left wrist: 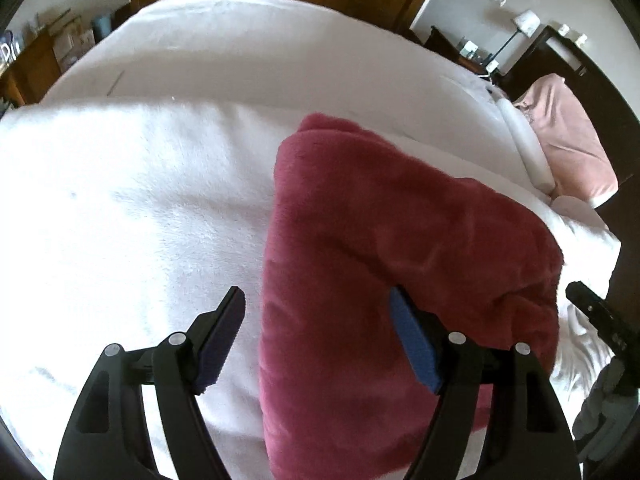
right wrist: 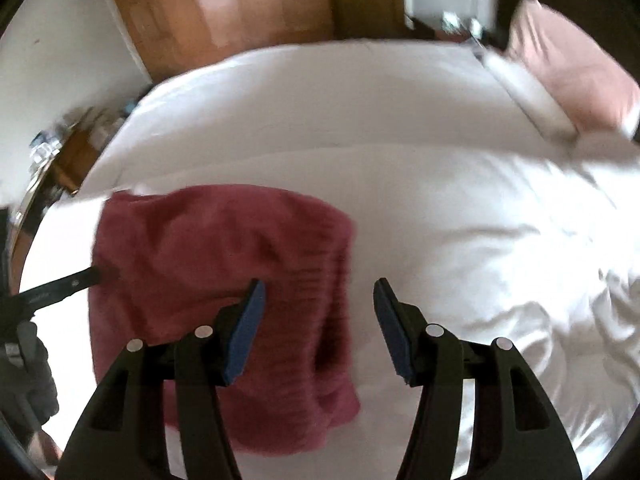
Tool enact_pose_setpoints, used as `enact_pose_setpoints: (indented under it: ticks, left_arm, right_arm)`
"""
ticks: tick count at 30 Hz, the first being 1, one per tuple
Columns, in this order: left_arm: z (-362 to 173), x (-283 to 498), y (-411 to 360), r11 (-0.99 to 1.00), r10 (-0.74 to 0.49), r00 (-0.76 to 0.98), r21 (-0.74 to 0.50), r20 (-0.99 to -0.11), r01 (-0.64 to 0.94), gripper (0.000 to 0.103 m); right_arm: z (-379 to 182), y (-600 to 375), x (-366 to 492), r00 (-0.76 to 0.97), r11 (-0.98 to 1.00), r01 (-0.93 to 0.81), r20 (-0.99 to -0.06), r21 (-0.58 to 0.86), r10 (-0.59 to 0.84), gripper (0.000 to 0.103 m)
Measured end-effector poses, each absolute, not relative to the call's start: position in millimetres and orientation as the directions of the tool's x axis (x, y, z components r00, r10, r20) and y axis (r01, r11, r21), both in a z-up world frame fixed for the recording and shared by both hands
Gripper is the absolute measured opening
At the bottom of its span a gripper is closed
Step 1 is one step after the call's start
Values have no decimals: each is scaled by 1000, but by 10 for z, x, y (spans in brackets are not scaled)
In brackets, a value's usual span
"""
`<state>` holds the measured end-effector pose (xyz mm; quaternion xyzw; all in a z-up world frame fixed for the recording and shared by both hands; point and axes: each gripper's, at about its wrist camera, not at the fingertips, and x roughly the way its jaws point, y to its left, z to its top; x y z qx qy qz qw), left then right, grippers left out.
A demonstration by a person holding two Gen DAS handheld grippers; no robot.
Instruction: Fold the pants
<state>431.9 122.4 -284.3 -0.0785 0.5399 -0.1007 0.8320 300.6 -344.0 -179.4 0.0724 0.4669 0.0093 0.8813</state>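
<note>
- In the left wrist view, my left claw is spread wide and nothing is pinched between its two fingers.
- The red pants are folded into a thick bundle on the white blanket. The bundle lies under and ahead of this claw, mostly toward its right finger.
- The right finger with the blue pad is over the pants, and I cannot tell if it touches the cloth. The left finger is over bare blanket, just beside the left edge of the pants.
- Far to the right of this claw, past the pants, I see the black tip of my right claw at the border of the picture.
- Ahead and to the right, well apart from the pants, a pink pillow lies at the head of the bed.

- In the right wrist view, which is somewhat blurred, my right claw is also spread, with nothing between its fingers.
- The pants lie ahead of and below this claw, mostly on its left side. The left finger is over the red cloth, and the right finger is over the white blanket.
- To the left of this claw, a black finger of my left claw reaches the left edge of the pants.
- The pink pillow is far ahead on the right.
</note>
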Motion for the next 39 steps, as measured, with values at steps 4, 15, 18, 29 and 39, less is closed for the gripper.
enact_pose_setpoints:
  ticks: [4, 15, 18, 29, 39]
  left_arm:
    - [-2765, 4092, 1111, 967, -254, 403, -221, -879, 126, 74]
    - [-3244, 3681, 893, 960, -218, 311, -146, -925, 239, 74]
    - [-3359, 3754, 874, 962, -190, 303, -115, -934, 247, 75]
    - [-2932, 4120, 948, 965, -236, 369, -172, -899, 197, 75]
    - [-2852, 5157, 772, 980, -178, 428, -117, -886, 163, 63]
  right_arm:
    - [-1804, -3202, 2866, 550, 983, -62, -816, 173, 179, 58]
    - [-2446, -3297, 2975, 413, 983, -14, -894, 184, 174, 58]
    - [-2535, -3341, 3066, 384, 980, -17, -903, 199, 191, 58]
    - [-1997, -3222, 2948, 519, 989, -38, -844, 140, 139, 58]
    - [-2076, -3036, 3327, 531, 989, -95, -834, 112, 146, 58]
